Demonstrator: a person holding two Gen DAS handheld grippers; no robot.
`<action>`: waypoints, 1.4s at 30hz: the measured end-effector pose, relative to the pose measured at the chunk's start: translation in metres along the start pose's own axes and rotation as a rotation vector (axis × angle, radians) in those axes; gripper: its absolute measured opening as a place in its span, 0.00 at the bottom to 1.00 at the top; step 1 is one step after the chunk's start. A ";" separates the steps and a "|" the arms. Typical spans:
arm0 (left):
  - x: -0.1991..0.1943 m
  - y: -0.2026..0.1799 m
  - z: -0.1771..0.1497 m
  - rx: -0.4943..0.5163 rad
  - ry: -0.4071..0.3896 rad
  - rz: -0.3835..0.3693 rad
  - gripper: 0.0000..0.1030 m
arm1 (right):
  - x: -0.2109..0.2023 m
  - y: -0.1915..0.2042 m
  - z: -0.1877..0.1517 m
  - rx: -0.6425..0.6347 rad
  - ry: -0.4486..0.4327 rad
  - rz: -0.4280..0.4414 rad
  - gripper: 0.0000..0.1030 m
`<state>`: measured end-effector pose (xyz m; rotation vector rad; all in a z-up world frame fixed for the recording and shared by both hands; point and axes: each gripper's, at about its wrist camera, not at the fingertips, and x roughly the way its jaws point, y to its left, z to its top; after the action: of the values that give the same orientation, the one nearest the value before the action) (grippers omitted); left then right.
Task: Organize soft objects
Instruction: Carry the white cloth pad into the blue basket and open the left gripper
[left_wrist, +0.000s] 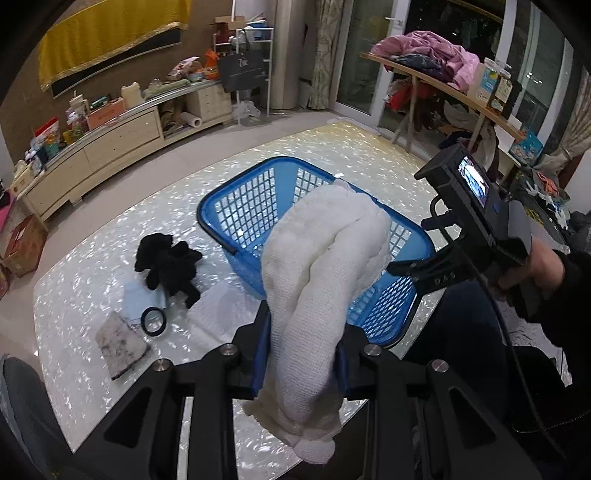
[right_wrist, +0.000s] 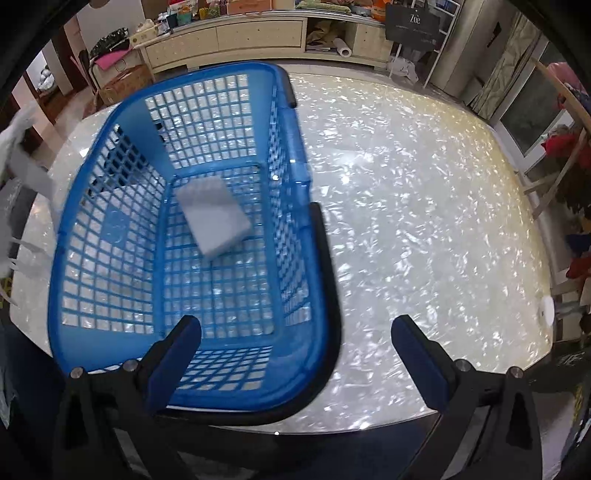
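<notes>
Left wrist view shows the left gripper (left_wrist: 301, 354) clamped on a white cloth (left_wrist: 317, 280) near the blue basket (left_wrist: 236, 206), where its dangling tail could snag the rim.

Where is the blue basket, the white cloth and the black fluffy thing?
blue basket (right_wrist: 92, 206): right wrist view, on its left mesh wall.
white cloth (left_wrist: 314, 280): left wrist view, middle of the cloth, held in the left gripper.
black fluffy thing (left_wrist: 168, 264): left wrist view, its middle, on the table.
</notes>
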<state>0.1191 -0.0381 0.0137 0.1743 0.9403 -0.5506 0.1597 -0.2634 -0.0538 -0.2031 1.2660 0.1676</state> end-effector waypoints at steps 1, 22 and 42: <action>0.001 -0.002 0.001 0.004 0.002 -0.002 0.26 | -0.001 0.003 -0.001 0.002 0.001 0.009 1.00; 0.034 -0.026 0.031 0.071 0.063 -0.017 0.26 | -0.014 -0.019 -0.003 0.043 -0.025 0.036 1.00; 0.133 -0.051 0.048 0.113 0.263 -0.020 0.26 | -0.008 -0.060 -0.001 0.096 -0.059 0.045 1.00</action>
<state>0.1883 -0.1491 -0.0600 0.3453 1.1680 -0.6093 0.1708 -0.3216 -0.0429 -0.0869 1.2178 0.1499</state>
